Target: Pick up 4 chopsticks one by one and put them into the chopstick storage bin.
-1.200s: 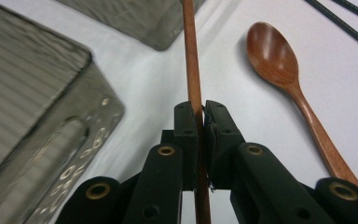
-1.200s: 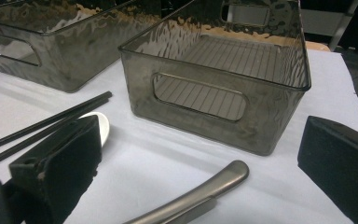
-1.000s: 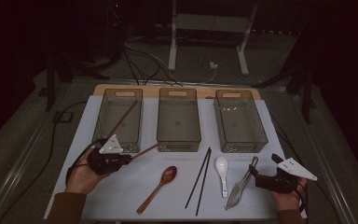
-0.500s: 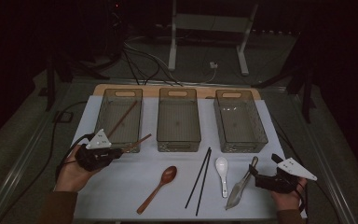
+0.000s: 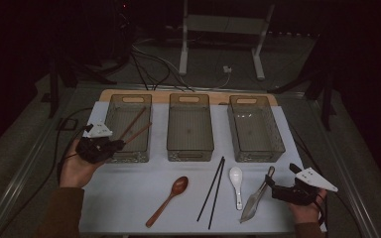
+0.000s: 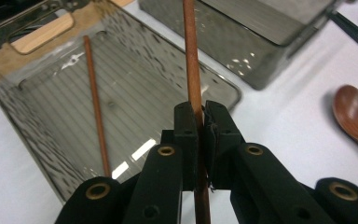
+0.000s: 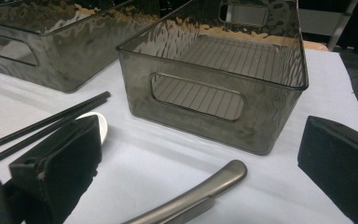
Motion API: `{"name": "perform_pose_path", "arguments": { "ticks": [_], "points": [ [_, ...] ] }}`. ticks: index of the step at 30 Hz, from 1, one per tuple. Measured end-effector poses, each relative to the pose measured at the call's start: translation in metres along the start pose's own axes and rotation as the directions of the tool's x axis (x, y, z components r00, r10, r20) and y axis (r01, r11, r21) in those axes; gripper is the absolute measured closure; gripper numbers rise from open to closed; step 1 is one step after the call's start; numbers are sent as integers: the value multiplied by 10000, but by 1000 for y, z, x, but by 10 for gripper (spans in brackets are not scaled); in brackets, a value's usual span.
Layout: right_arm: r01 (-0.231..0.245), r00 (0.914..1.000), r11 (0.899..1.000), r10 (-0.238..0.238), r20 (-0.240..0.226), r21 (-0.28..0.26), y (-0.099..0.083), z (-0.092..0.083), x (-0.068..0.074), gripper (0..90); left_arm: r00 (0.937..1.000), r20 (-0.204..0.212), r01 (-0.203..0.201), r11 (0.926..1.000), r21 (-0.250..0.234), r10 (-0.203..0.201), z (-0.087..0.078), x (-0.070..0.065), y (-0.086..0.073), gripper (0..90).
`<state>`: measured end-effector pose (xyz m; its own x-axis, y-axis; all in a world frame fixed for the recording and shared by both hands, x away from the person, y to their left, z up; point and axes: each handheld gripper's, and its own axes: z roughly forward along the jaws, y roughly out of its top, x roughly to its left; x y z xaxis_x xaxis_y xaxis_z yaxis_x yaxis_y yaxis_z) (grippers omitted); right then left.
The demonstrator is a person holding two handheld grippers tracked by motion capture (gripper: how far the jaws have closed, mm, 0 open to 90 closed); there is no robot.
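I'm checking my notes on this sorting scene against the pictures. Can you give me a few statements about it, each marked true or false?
1. The left gripper is shut on a brown chopstick. True.
2. The left bin has nothing in it. False: another brown chopstick already lies inside.
3. The right gripper stands open over the handle of the metal tongs. True.
4. The wooden spoon lies in the middle bin. False: it lies on the white mat, in front of the bins.
5. The black chopsticks lie between the wooden spoon and the white spoon. True.
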<state>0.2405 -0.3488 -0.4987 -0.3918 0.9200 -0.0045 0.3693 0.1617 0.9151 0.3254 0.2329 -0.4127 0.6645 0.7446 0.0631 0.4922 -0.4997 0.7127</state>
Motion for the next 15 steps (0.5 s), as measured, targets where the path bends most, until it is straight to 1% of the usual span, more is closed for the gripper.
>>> {"name": "perform_pose_path", "arguments": {
  "ticks": [1, 3, 6, 11, 15],
  "points": [
    [1, 10000, 10000, -1, -8, -4, 0, 0, 0, 0, 10000, 1, 88, 10000, -24, -88, 1, 2, 1, 860],
    [5, 10000, 10000, -5, -8, -3, 0, 0, 0, 0, 9994, -208, 271, 9996, -54, -272, 3, 6, 2, 860],
    [8, 10000, 10000, -8, -8, 9, 0, 0, 0, 0, 9979, -326, 560, 9984, -122, -564, 5, 12, 3, 860],
    [11, 10000, 10000, -11, -2, 14, 0, 0, 0, 0, 9945, -630, 824, 9964, -196, -835, 9, 19, 7, 860],
    [22, 10000, 10000, -22, -5, 7, 0, 0, 0, 0, 9906, -845, 1057, 9940, -278, -1077, 12, 23, 10, 860]
  ]
}}
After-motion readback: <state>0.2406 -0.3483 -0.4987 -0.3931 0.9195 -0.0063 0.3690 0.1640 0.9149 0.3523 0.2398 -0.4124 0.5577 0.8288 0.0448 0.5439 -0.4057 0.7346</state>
